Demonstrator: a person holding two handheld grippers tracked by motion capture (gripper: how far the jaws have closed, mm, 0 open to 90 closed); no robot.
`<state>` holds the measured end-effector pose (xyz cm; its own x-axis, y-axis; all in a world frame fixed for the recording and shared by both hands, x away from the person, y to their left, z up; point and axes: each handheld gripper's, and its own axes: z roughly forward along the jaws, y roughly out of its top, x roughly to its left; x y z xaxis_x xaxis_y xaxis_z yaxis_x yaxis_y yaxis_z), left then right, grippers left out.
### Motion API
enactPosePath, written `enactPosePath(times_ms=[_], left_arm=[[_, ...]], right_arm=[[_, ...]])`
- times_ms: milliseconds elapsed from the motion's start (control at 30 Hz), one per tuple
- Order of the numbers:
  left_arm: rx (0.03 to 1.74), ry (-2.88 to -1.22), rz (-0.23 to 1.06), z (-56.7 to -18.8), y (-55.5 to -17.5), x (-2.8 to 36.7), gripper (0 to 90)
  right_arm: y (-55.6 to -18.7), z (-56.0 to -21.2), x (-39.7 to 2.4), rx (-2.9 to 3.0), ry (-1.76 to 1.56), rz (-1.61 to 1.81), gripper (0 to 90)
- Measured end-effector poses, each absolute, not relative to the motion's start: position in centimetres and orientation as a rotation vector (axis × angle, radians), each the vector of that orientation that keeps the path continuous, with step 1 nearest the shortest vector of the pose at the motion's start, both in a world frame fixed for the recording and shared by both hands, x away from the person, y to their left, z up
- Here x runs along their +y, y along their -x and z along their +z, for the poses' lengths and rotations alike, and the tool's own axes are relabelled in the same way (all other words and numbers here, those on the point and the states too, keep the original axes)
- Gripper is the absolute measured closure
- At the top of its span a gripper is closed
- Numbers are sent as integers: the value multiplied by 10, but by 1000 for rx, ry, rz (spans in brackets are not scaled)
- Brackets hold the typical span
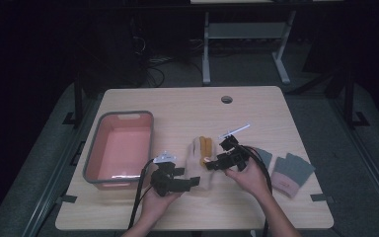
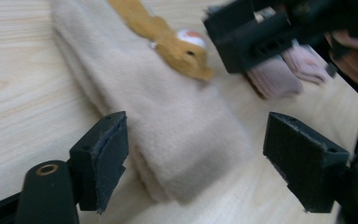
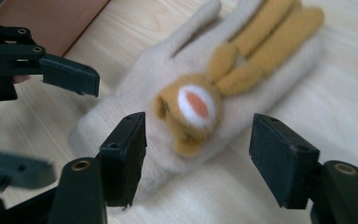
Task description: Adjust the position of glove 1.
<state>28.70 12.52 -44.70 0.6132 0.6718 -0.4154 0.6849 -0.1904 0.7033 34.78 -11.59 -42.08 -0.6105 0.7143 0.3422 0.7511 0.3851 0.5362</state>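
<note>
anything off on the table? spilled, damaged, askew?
Nothing stands out. The cream rabbit glove lies flat between both open grippers, left gripper and right gripper; the pink and grey gloves lie flat beside it, and the pink bin sits upright.

A pale wooden worktop [image 1: 256, 103] with a round cable hole [image 1: 226, 99] stands on a grey floor [image 1: 187, 74] in a dim room. Behind it, a white-legged desk frame [image 1: 246, 34] and tangled cables [image 1: 150, 64] sit in shadow.

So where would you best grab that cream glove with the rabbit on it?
Probably the cuff end of the cream glove, coming from the person's side. It lies flat, and the cuff is a plain, thick edge facing the open left gripper, clear of the orange rabbit sewn further up.
</note>
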Motion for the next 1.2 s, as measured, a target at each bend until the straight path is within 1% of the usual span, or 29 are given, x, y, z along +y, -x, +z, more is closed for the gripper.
enactPosePath(times_ms=[67,233,300,400,567,667,833,1033,1200], left_arm=[[1100,-1904,-17,-450,-288,124,242],[1139,-1927,-4,-455,-292,121,321],[1171,-1932,-22,-459,-295,121,335],[1171,-1942,-21,-462,-295,119,348],[1192,-1945,-40,-464,-297,119,388],[1191,-1948,-63,-465,-298,119,443],[1199,-1944,-101,-466,-301,121,503],[1195,-1944,-145,-468,-305,123,530],[1185,-1957,-155,-468,-306,123,557]], right_arm=[[-344,-424,-117,-2548,1367,-1067,370],[-338,-431,-118,-2482,1417,-1097,397],[-338,-433,-119,-2449,1452,-1090,413],[-338,-440,-120,-2415,1503,-1070,433],[-339,-449,-119,-2345,1526,-1071,438],[-339,-453,-117,-2322,1544,-1080,438],[-341,-459,-116,-2272,1568,-1085,431],[-342,-463,-116,-2227,1590,-1120,435],[-342,-464,-113,-2209,1598,-1128,474]])
